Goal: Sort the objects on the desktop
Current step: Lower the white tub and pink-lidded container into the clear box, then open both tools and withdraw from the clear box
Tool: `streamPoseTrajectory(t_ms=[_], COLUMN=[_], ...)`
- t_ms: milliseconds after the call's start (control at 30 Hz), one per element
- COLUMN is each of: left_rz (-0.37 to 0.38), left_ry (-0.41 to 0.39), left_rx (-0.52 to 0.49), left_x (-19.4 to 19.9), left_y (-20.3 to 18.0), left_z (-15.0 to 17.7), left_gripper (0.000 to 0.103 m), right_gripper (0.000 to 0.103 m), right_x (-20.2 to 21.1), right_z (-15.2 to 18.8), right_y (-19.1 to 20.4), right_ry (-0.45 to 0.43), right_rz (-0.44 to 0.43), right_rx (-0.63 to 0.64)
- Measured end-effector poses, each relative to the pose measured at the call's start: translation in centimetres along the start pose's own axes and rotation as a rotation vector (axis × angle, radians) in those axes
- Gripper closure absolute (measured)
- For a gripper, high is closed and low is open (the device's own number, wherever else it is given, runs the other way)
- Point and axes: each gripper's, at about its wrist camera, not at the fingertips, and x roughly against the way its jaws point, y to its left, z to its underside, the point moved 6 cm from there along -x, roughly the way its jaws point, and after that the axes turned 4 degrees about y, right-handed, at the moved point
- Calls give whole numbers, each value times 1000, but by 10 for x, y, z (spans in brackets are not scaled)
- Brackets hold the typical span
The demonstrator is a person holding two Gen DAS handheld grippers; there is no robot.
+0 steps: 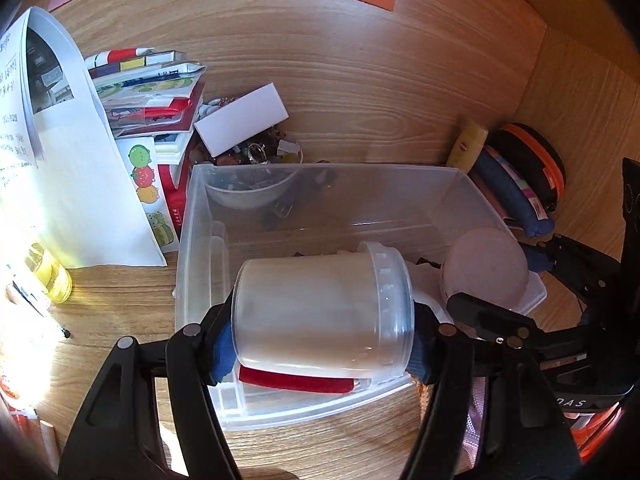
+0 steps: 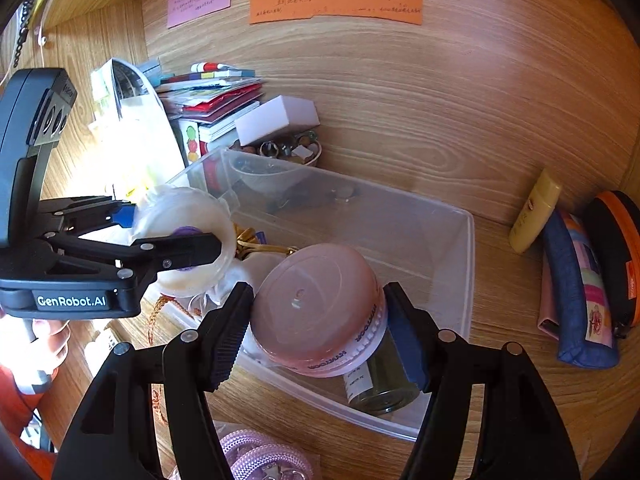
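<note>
Translucent tub (image 1: 324, 312) clamped sideways in left gripper (image 1: 322, 350); pink-lidded jar (image 2: 320, 312) pinched, apparently, by right gripper (image 2: 320, 336), over clear bin (image 2: 460, 280).

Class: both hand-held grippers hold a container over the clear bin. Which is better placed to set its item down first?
Probably right: the right hand-held gripper holds the pink-lidded jar low inside the clear bin, nearly seated.
</note>
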Motion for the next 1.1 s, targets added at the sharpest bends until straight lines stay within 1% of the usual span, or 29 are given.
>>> streamPoseTrajectory(t_ms=[300,400,600,733,800,833,867,933,1000,1100], left_rz=[-3,12,-1,7,5,-10,-24,-23,-21,-53], left_ry=[0,4,1,-4,-27,-47,-67,-95,-112,-128], left_rx=[-9,-2,-10,-1,2,0,-5,-6,-10,-30], left_x=[-2,-2,0,3,9,14,18,27,34,44], left_y=[-3,-3,-4,-3,-2,-1,0,0,-2,-4], left_z=[3,3,4,4,3,1,0,-2,-2,0], left_gripper=[37,37,37,37,37,37,35,32,30,30], right_gripper=[40,39,32,28,27,26,25,23,23,23], right_x=[-3,-2,3,8,9,9,10,9,9,12], right_z=[2,1,-1,-2,-3,-3,-3,-4,-5,-7], right_y=[2,1,3,3,4,4,4,4,3,0], right_ry=[16,12,-7,-28,-33,-34,-35,-36,-34,-25], right_rz=[-2,24,31,36,36,34,34,40,43,45], right_rx=[-7,-4,-7,-6,-5,-5,-6,-9,-15,-29])
